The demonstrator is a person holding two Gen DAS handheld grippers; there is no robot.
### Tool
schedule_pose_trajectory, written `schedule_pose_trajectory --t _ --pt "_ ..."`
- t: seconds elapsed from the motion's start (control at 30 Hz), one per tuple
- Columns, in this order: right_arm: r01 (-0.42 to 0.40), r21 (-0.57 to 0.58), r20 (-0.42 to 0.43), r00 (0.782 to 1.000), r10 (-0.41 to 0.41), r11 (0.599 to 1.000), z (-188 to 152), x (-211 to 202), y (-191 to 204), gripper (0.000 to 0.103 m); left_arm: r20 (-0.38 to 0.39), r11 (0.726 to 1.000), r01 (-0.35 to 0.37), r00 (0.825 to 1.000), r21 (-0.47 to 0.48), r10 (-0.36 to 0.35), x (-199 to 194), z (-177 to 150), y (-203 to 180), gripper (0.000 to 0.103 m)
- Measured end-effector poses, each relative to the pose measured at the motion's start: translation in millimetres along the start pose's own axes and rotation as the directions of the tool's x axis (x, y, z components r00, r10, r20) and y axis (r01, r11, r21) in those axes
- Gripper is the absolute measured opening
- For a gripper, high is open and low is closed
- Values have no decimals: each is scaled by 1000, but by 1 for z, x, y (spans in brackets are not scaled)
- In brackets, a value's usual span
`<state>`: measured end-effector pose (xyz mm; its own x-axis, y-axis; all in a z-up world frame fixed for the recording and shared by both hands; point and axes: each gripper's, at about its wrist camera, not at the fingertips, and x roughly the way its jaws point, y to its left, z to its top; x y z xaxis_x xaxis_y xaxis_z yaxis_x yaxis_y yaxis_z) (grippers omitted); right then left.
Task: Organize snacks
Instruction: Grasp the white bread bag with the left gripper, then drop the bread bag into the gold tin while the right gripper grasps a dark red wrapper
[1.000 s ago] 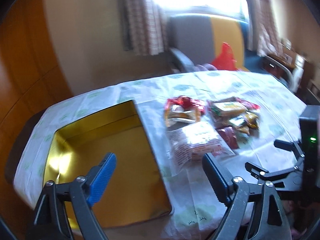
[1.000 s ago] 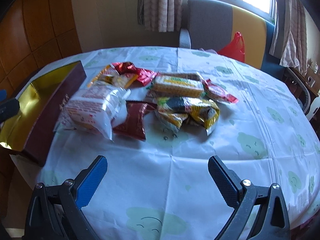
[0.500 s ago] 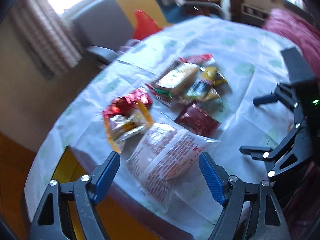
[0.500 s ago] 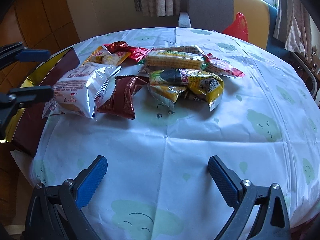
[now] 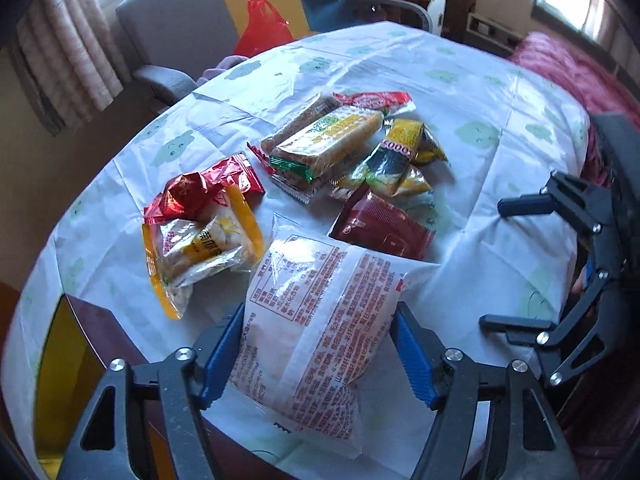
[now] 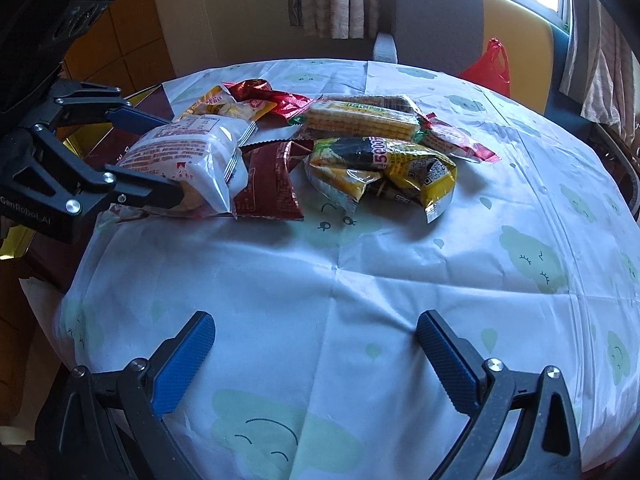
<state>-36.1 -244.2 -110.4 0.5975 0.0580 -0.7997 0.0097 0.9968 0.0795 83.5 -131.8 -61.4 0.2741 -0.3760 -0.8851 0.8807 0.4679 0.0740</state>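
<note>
Closing around the white packet point(image 5: 320, 312), the left gripper point(image 5: 320, 354) has one blue pad on each long side of it in the left wrist view; the pads appear to meet the wrapper's sides, and the packet lies on the surface point(image 5: 500, 92) near its edge, partly over the dark red box point(image 5: 100, 320) with the gold inside. Beyond the packet lie a maroon pouch point(image 5: 380, 228), a clear bag with orange edges point(image 5: 200, 252), a crinkled red wrapper point(image 5: 200, 188), a long biscuit pack point(image 5: 328, 140), a yellow and black bag point(image 5: 400, 156) and a red stick pack point(image 5: 372, 100), all bunched together on the pale cloth with green clouds. At the right of this view the right gripper point(image 5: 516, 264) hangs over the cloth with its jaws spread wide and nothing between them. From the right wrist view, the right gripper point(image 6: 316, 356) stands open above bare cloth, well apart from the snacks. The left gripper point(image 6: 156, 160) reaches in from the left edge, its fingers above and below the white packet point(image 6: 188, 148), which touches the maroon pouch point(image 6: 268, 180). The yellow and black bag point(image 6: 380, 168) and the biscuit pack point(image 6: 360, 120) lie just behind, and a grey and yellow chair point(image 6: 440, 20) with a red plastic bag point(image 6: 490, 64) stands past the surface point(image 6: 360, 272).
</note>
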Motion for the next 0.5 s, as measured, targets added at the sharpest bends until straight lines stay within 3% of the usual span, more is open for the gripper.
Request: schedule_pose_trajectory --t 0.13,0.2,0.3,0.5 --pt "5 20 12 1000 -5 1000 0 -5 -5 94 41 997 28 999 -70 -25 -9 -9 -4 70" --pt "-2 41 21 1000 1 999 0 -9 -11 85 76 991 45 996 -124 -36 -17 -14 -3 70" --pt "-3 63 39 999 0 998 3 -15 -20 78 148 970 81 988 -230 -47 -39 -21 3 70" --pt "-35 33 100 994 32 999 20 -31 -18 68 319 918 139 948 -371 -15 -102 -43 17 71"
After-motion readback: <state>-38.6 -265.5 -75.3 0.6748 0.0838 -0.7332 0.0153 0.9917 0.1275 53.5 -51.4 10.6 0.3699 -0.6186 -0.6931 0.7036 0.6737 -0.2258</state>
